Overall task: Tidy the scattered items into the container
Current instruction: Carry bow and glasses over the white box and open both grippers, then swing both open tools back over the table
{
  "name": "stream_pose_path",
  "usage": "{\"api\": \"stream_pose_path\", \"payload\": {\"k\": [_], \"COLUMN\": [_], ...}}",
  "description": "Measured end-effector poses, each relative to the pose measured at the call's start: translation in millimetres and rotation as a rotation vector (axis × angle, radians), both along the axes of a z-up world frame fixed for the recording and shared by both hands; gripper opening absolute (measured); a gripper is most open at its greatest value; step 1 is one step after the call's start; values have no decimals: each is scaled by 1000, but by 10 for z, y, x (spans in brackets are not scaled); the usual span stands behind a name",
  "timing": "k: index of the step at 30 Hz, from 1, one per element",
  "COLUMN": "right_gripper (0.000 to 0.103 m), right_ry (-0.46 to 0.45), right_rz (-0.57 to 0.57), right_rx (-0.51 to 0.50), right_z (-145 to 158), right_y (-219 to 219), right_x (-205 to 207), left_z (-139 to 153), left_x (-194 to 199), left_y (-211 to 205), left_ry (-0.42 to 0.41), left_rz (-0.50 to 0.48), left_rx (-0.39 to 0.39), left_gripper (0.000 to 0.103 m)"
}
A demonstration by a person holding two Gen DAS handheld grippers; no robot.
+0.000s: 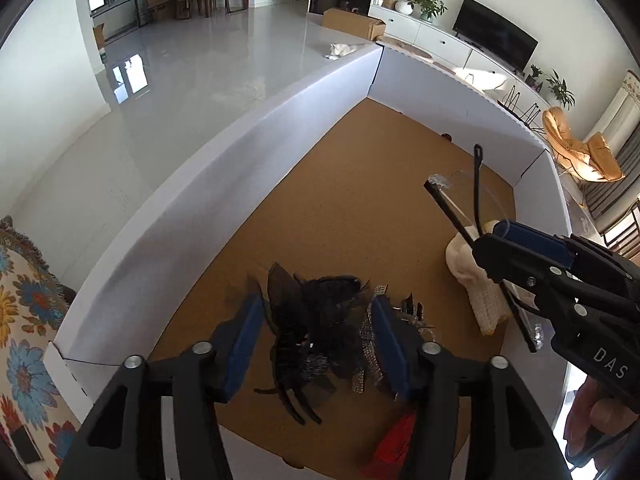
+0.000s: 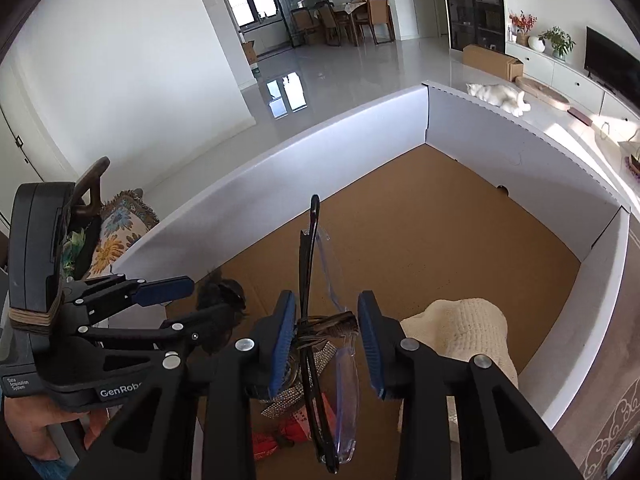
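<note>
**Letting go over the box: 2 items to drop clean**

Both grippers hung nose-down over the white-walled box [image 1: 224,184], so the step in hand looked like the release. The left gripper [image 1: 316,300] stood wide open, its pads clear of the black feathery hairpiece [image 1: 304,344], which lay below it on the brown floor of the box, beside a glittering strip [image 1: 366,344] and a red item [image 1: 394,444].

The right gripper [image 2: 327,304] had its jaws partly apart with the glasses [image 2: 305,264] between them. A gap showed beside the clear lens, so no firm grip remained; whether the black temple leaned on the other pad could not be told. The glasses were above the box floor, near the cream knitted piece [image 2: 460,332].

To finish well, the right jaws probably needed more width, so that the folded temples would not hook on a pad. A low release seemed wise for the lens. Each gripper then wanted a straight lift, so that no feather or temple trailed out over the wall.
</note>
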State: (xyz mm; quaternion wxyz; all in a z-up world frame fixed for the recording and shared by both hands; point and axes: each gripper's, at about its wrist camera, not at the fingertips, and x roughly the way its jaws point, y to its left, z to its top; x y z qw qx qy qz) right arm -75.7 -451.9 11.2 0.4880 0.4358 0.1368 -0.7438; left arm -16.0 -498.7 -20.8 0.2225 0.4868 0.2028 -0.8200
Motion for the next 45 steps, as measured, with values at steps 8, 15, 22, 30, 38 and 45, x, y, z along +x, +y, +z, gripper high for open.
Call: {"api": "stream_pose_path", "payload": {"k": [8, 15, 22, 30, 38, 45], "right_gripper": [56, 56, 56, 56, 56, 56], "right_ry": [-28, 15, 153, 199, 190, 134], "right_rz": [-55, -109, -206, -499, -735, -767], "right_rx": [-62, -152, -178, 41, 110, 87], "right_z": [82, 324, 297, -370, -645, -789], "right_y": [209, 779, 2175, 4422, 5795, 5894], "right_x": [-122, -98, 35, 226, 482, 522], "left_z": [-4, 343, 886, 324, -496, -661], "left_x": [52, 108, 90, -268, -741, -659], "left_y": [5, 416, 1696, 3468, 4561, 4729], "left_ry": [36, 158, 306, 308, 238, 232], "left_rz": [44, 8, -256, -575, -708, -721], "left_rx": [-15, -108, -183, -29, 2, -26], "left_gripper": [90, 90, 90, 101, 101, 101]}}
